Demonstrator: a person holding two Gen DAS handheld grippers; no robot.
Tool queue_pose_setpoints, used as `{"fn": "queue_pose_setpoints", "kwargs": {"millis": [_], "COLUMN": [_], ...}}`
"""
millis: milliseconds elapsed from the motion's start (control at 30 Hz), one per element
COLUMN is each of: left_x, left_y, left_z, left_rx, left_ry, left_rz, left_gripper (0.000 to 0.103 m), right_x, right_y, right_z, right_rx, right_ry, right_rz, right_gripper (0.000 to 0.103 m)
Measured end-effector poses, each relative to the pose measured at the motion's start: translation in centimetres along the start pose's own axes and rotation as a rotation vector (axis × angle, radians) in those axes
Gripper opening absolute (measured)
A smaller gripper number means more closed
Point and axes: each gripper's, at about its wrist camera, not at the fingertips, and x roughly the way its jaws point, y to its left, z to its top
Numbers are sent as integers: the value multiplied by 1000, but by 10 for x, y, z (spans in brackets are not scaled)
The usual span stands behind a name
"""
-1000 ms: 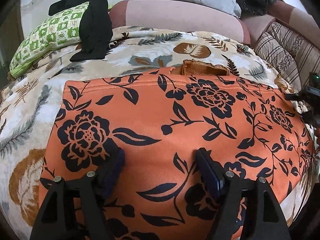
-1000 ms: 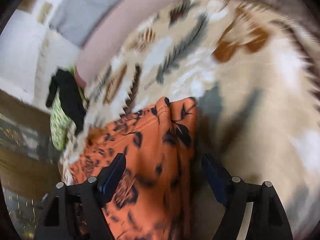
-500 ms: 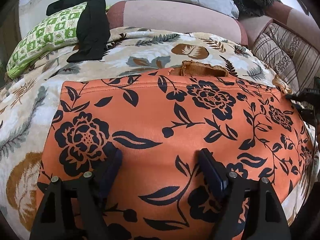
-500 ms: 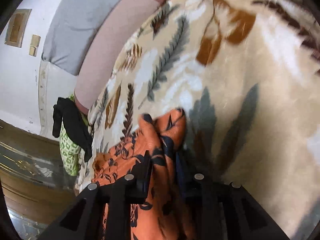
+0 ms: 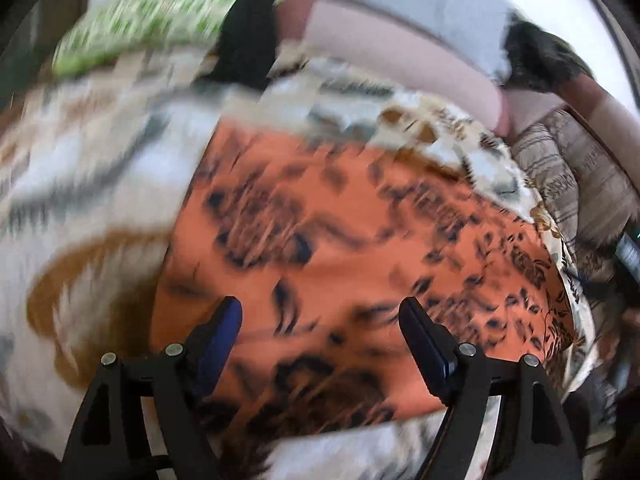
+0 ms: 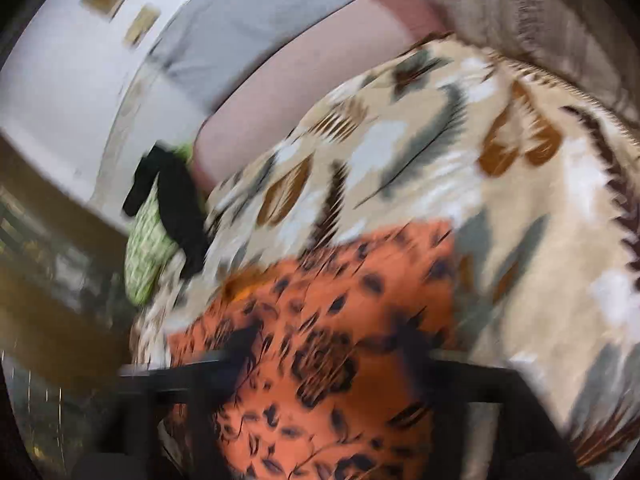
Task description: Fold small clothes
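Observation:
An orange garment with black flowers [image 5: 360, 248] lies spread on a leaf-patterned blanket [image 5: 92, 184] on a sofa. Both views are motion-blurred. My left gripper [image 5: 320, 320] is open and empty, hovering over the garment's near left part. In the right wrist view the garment [image 6: 344, 320] fills the lower middle. My right gripper [image 6: 324, 344] is blurred; its fingers stand wide apart over the cloth, holding nothing.
A green patterned pillow [image 5: 152, 20] with a black garment [image 5: 248, 40] draped on it sits at the back left. A pink bolster [image 5: 400, 52], a grey cushion [image 5: 432, 0] and a striped cushion [image 5: 580, 176] line the back and right.
My right gripper was shut on the garment's corner half a second ago; now its fingers are apart and the cloth lies flat. My left gripper swung toward the garment's left edge.

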Motion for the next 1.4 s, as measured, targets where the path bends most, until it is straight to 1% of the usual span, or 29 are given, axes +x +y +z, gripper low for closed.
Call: {"fn": "queue_pose_setpoints", "kwargs": {"millis": [33, 67, 133, 200, 233, 333, 367, 400, 433, 467, 500, 533, 600, 667, 700, 733, 767, 800, 833, 900, 933, 1000, 1133, 1167, 1233, 1267, 1300, 1333, 1400], "left_x": [-5, -15, -44, -64, -67, -48, -39, -30, -28, -25, -24, -33, -51, -45, -29, -17, -20, -28, -36, -52, -56, -45, 15, 28, 48, 54, 63, 74, 81], "left_y": [9, 16, 30, 45, 53, 75, 82, 87, 87, 86, 86, 82, 61, 55, 61, 70, 73, 72, 68, 62, 63, 70, 84, 84, 78, 73, 74, 82, 98], "left_z": [-2, -2, -3, -6, -10, -23, -30, -35, -37, -37, -35, -32, -25, -25, -28, -31, -29, -23, -16, -2, 8, 34, 84, 92, 109, 114, 118, 121, 124], "left_rx": [-35, -65, -101, -123, -142, -221, -258, -293, -290, -274, -280, -265, -124, -63, -71, -99, -119, -122, -101, -43, -26, -39, -118, -131, -89, -58, -42, -76, -186], "left_ry": [-1, -14, -71, -103, -94, 5, 37, 61, 52, 67, 90, 66, 6, 40, 102, 141, 128, 121, 96, 6, -27, -33, 41, 64, 79, 79, 85, 99, 98], "left_rz": [-38, -71, -116, -139, -147, -134, -150, -176, -176, -154, -146, -143, -80, -36, -4, -14, -36, -49, -41, -55, -77, -103, -141, -141, -139, -103, -52, -30, -80], "left_gripper": [72, 72, 73, 74, 74, 73, 72, 67, 39, 18, 13, 13, 13, 14, 18, 20, 20, 30, 48, 67, 72, 72, 71, 68, 44, 34, 11, 7, 7], "right_x": [19, 30, 23, 22, 26, 32, 31, 31, 32, 29, 31, 32, 34, 34, 34, 36, 36, 37, 37, 38, 38, 38, 42, 42, 43, 42, 42, 42, 41], "right_y": [-12, -24, -27, -22, -23, -26, -27, -29, -30, -29, -28, -27, -26, -27, -27, -27, -26, -25, -24, -23, -23, -22, -19, -18, -18, -19, -20, -21, -26], "right_z": [-7, -12, -15, -13, -12, -13, -13, -13, -13, -15, -16, -16, -15, -14, -14, -14, -14, -14, -14, -13, -13, -14, -13, -13, -13, -13, -12, -11, -10], "right_rx": [22, 53, 68, 53, 43, 57, 67, 78, 79, 73, 66, 57, 53, 55, 54, 47, 42, 38, 34, 13, 7, 0, -13, -16, -18, -17, -16, -11, 13], "right_ry": [73, 115, 47, 62, 76, 79, 76, 72, 71, 73, 75, 81, 89, 91, 91, 91, 91, 95, 99, 110, 114, 118, 124, 125, 127, 129, 132, 135, 137], "right_rz": [-58, -99, -72, -86, -94, -82, -76, -70, -70, -72, -73, -74, -71, -66, -67, -71, -74, -78, -82, -85, -81, -78, -80, -79, -75, -71, -65, -55, -28], "right_gripper": [92, 90, 89, 89, 89, 89, 89, 90, 90, 90, 90, 90, 90, 90, 90, 90, 90, 91, 91, 91, 93, 94, 98, 99, 99, 99, 99, 99, 99]}}
